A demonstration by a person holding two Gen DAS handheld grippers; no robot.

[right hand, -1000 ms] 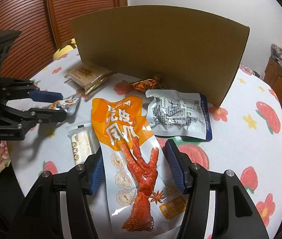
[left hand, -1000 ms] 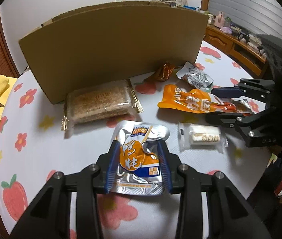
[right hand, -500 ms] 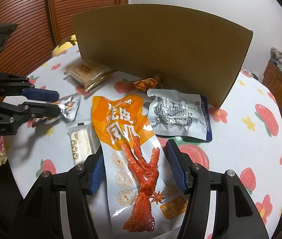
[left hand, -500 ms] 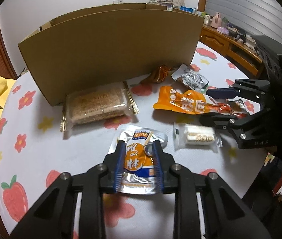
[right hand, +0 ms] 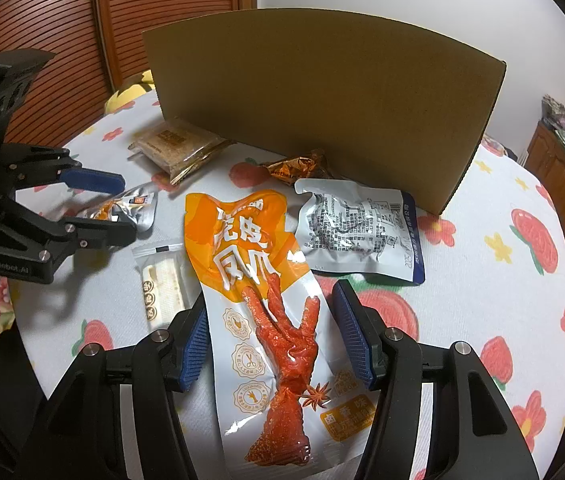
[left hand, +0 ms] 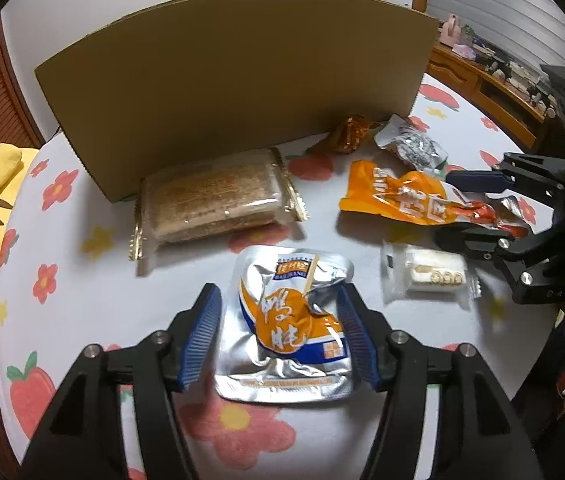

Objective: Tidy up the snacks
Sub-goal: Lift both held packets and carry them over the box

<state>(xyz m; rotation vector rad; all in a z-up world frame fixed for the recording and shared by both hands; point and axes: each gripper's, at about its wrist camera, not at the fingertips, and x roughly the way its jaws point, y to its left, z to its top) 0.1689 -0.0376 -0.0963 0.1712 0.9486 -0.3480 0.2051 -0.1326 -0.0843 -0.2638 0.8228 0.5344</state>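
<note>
Six snack packs: one silver-orange foil pouch [left hand: 288, 326], one long orange chicken-foot pack [right hand: 270, 292], one clear-wrapped brown cake [left hand: 212, 204], one small white roll pack [left hand: 428, 274], one grey printed pouch [right hand: 362, 236], one amber candy wrapper [right hand: 298, 168]. One cardboard box [left hand: 238, 92]. Two grippers: left gripper [left hand: 280, 338], right gripper [right hand: 272, 338].

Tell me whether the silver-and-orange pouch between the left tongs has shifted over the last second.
No. The pouch lies in the same spot below the brown biscuit pack; only the tongs' jaws squeezed it, and they are now opening.
</note>
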